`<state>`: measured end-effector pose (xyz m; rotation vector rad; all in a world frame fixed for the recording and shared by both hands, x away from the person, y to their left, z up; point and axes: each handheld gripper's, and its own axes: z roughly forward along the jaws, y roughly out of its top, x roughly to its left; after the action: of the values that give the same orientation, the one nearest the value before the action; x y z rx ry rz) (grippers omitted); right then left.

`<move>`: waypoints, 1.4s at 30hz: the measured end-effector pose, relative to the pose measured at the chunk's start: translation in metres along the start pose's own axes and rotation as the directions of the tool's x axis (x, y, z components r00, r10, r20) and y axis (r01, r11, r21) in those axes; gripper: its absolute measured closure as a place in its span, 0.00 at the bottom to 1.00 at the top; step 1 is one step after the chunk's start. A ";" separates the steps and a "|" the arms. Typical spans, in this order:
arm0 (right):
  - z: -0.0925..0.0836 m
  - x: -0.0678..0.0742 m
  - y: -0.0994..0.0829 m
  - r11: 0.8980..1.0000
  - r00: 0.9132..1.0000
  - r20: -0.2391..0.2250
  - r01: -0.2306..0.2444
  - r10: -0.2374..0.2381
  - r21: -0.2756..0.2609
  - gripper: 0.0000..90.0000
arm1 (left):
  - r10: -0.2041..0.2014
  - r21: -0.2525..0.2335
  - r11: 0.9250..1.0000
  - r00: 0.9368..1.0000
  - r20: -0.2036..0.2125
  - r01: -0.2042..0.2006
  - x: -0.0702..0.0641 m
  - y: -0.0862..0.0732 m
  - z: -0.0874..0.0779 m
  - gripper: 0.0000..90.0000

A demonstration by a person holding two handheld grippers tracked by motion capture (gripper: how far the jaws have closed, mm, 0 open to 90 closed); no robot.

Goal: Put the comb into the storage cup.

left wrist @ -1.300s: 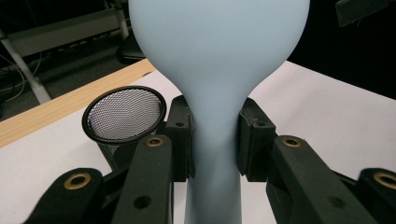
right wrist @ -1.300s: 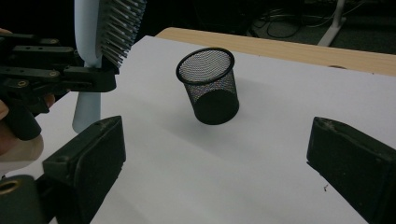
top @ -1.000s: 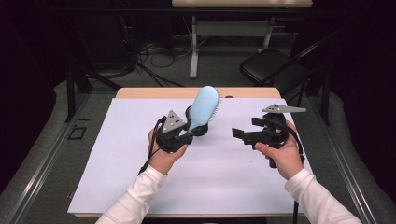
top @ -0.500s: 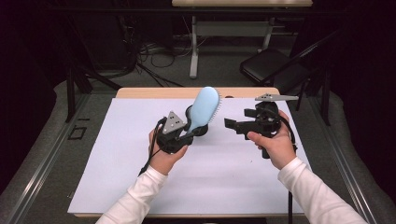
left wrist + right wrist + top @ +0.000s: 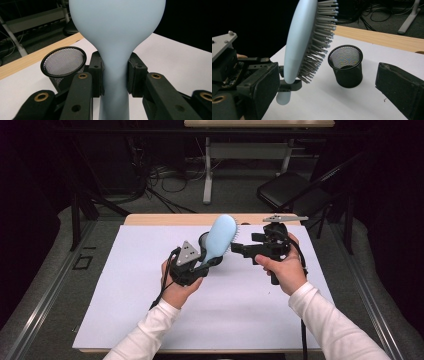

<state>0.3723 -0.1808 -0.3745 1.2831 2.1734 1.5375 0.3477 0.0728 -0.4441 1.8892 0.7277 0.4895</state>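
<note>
One white sheet (image 5: pixel 125 285), wooden table (image 5: pixel 165 219), dark room

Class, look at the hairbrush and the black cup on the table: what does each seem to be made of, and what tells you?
Hairbrush: probably plastic, pale blue with a smooth matte back and stiff grey bristles with rounded tips.
Cup: most likely metal wire mesh, black; light shows through its fine grid, under a solid rim.

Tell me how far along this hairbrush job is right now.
Done: the left gripper has the light blue hairbrush clamped by its handle, lifted off the white mat. In hand: the right gripper, jaws open, is beside the bristles. Left, probably: a handover or dropping it into the mesh cup, which looks empty.
</note>
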 end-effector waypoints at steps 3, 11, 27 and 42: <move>0.002 0.001 0.002 1.000 1.000 -0.001 -0.006 0.006 0.001 0.06 | 0.005 0.000 1.000 1.000 0.003 -0.005 -0.002 -0.001 0.001 0.78; 0.005 -0.006 0.007 0.996 0.996 -0.022 -0.085 0.084 -0.010 0.08 | 0.010 0.004 1.000 1.000 0.003 -0.010 -0.004 -0.002 0.003 0.78; 0.014 -0.009 0.010 0.994 0.992 -0.054 -0.111 0.111 0.000 0.16 | 0.019 0.009 1.000 1.000 0.006 -0.019 -0.008 -0.005 0.006 0.78; 0.026 -0.003 0.010 0.992 0.989 -0.070 -0.128 0.128 0.006 0.21 | 0.031 0.007 0.999 0.999 0.011 -0.031 -0.011 -0.006 0.008 0.78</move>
<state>0.3943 -0.1644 -0.3788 1.4151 2.1727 1.6528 0.3423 0.0621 -0.4532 1.9110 0.6948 0.4962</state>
